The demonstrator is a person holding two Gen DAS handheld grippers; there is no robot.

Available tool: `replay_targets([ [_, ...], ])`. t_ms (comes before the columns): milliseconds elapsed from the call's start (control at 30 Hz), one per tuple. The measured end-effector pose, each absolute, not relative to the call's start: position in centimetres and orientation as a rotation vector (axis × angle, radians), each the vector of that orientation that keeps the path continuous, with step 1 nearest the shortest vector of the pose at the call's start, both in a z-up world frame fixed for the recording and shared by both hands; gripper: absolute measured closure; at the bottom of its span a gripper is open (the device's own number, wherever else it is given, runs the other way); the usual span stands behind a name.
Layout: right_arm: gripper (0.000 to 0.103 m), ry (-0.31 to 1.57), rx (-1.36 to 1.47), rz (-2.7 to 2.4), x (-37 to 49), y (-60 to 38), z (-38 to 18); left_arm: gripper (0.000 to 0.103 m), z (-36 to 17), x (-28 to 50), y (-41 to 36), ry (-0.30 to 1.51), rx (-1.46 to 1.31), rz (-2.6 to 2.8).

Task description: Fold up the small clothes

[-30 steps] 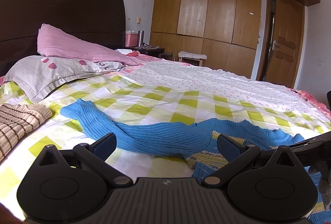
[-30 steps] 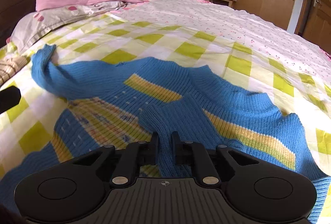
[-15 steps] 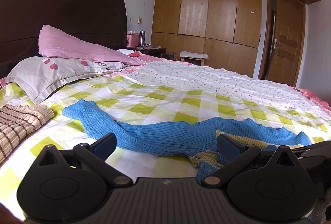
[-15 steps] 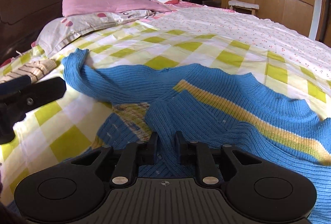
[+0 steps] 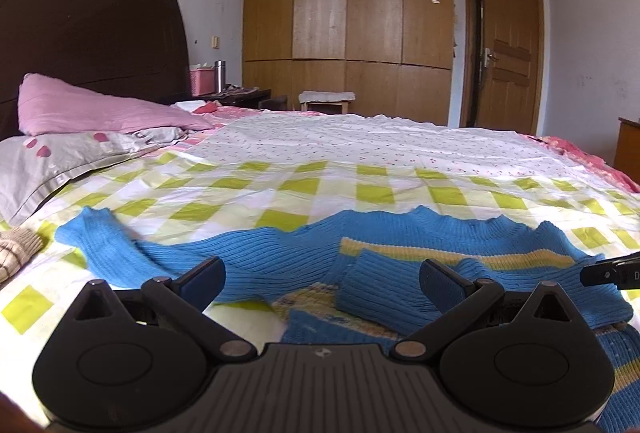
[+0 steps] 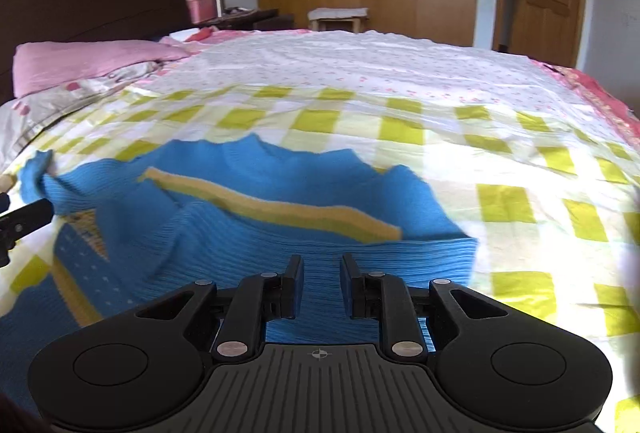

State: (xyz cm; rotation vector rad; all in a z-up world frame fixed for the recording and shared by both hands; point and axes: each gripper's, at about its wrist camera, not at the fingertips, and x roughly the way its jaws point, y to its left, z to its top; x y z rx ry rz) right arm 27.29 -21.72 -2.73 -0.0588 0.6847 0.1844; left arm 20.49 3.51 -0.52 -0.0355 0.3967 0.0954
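Blue ribbed knit with a yellow stripe — a small sweater [image 6: 248,217] lies spread on the checked bedsheet [image 6: 500,169], one sleeve [image 5: 380,289] already laid across its chest, the other sleeve [image 5: 120,249] stretched out toward the pillow [image 5: 60,161]. The right tongs [image 6: 321,287] have just been opening and stand part open over the knit, gripping nothing. The left tongs [image 5: 320,279] gape wide, empty. Likely next: pinching that outstretched sleeve and folding it in — soft, stretchy wool that sags.
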Motion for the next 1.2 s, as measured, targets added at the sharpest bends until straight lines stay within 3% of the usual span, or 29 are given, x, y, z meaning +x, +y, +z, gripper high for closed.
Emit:
replay_targets([
  [300, 0.083, 0.771, -0.02, -0.004, 29.2, -26.5, -4.7, 0.0, -4.0, 26.1, 2.2, 0.606, 0.064, 0.133],
  [567, 0.08, 0.729, 0.014, 0.014, 28.1, -26.2, -3.4, 0.0, -3.1, 24.5, 4.0, 0.593, 0.056, 0.206],
  [800, 0.079, 0.671, -0.035, 0.312, 27.2, -18.0, -1.7, 0.0, -1.1, 20.4, 6.4, 0.53, 0.048, 0.251],
  [1000, 0.066, 0.691, -0.187, 0.565, 27.6, -8.5, -2.8, 0.0, -0.8, 19.2, 9.1, 0.497, -0.009, 0.271],
  [1200, 0.067, 0.719, -0.253, 0.587, 29.0, -3.9, -4.4, 0.0, -1.0, 19.7, 11.6, 0.485, -0.044, 0.267],
])
